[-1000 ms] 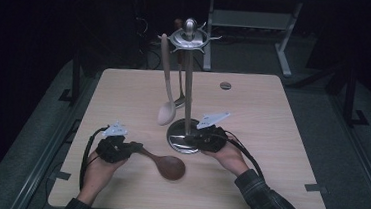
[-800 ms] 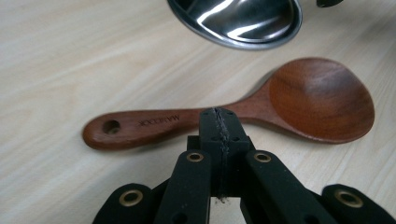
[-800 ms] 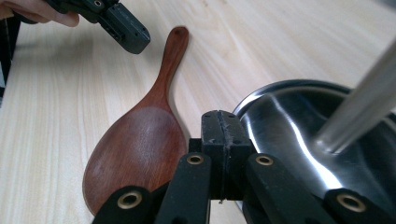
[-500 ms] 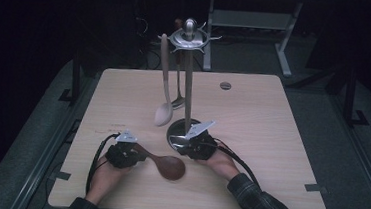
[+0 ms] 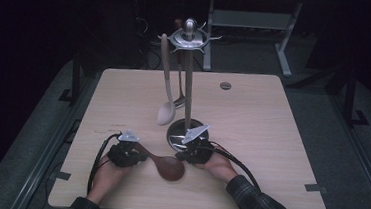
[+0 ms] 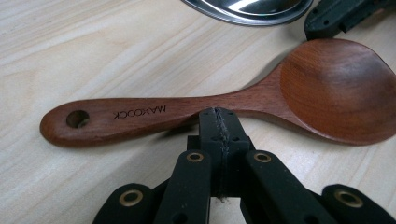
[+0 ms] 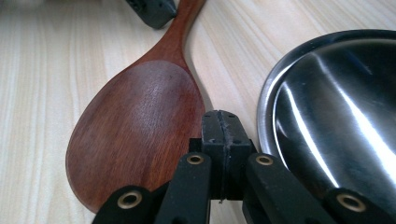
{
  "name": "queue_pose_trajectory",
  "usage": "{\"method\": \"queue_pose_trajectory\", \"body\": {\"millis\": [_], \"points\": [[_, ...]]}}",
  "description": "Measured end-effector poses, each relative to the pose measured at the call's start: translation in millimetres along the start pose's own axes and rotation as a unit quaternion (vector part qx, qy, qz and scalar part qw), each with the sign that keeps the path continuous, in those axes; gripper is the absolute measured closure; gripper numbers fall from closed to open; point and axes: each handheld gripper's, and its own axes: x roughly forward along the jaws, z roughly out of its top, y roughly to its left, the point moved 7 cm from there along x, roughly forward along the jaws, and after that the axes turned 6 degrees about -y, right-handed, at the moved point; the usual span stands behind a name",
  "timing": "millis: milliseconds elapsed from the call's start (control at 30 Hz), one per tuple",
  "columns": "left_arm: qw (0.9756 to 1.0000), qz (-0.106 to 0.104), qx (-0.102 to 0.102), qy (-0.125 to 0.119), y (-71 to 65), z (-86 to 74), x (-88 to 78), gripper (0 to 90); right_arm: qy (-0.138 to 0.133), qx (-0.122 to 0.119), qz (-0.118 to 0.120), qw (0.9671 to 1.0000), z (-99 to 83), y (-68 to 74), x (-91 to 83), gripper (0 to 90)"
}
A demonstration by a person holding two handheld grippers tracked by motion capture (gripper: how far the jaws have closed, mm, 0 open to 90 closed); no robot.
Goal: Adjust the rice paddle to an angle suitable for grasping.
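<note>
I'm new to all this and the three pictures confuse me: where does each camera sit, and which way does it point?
High view: above the person's side, looking forward and down on the table; both forearms show, with the left tongs and right tongs.
Left gripper view: rides on the left tongs, shut, looking low along them at the wooden spoon.
Right gripper view: rides on the right tongs, shut, between the spoon's bowl and the stand's steel base.
Shared: the spoon, the base and the tabletop appear in all three.

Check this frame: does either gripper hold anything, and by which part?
Nothing is held. The left gripper and right gripper are both shut on nothing, their tips beside the dark wooden spoon, which lies flat on the table.
</note>
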Motion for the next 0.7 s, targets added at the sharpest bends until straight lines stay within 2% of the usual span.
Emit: {"method": "queue_pose_trajectory", "body": {"millis": [133,200,267,433,467,700], "points": [[1.0,0.001,-0.001,-0.004,2.4,1.3,-0.4,90.0,-0.004,-0.006,0.011,0.9999,1.1,2.8,1.2,89.7],[1.0,0.001,-0.001,-0.005,3.6,1.8,-0.9,90.0,-0.002,-0.001,0.016,0.9999,1.1,6.0,1.9,89.7],[1.0,0.003,-0.002,-0.006,4.2,2.5,-1.0,90.0,-0.004,-0.009,0.019,0.9998,1.4,7.2,3.0,89.7],[0.9999,0.006,-0.004,-0.009,7.2,5.0,-1.3,90.0,-0.004,-0.004,0.034,0.9994,2.2,14.6,5.5,89.7],[0.9999,0.007,-0.006,-0.01,7.7,5.3,-1.1,90.0,-0.004,-0.011,0.036,0.9993,2.2,15.1,7.0,89.7],[0.9998,0.009,-0.01,-0.013,10.6,6.2,-0.8,90.0,-0.002,-0.017,0.052,0.9985,4.9,26.4,14.8,89.7]]}}
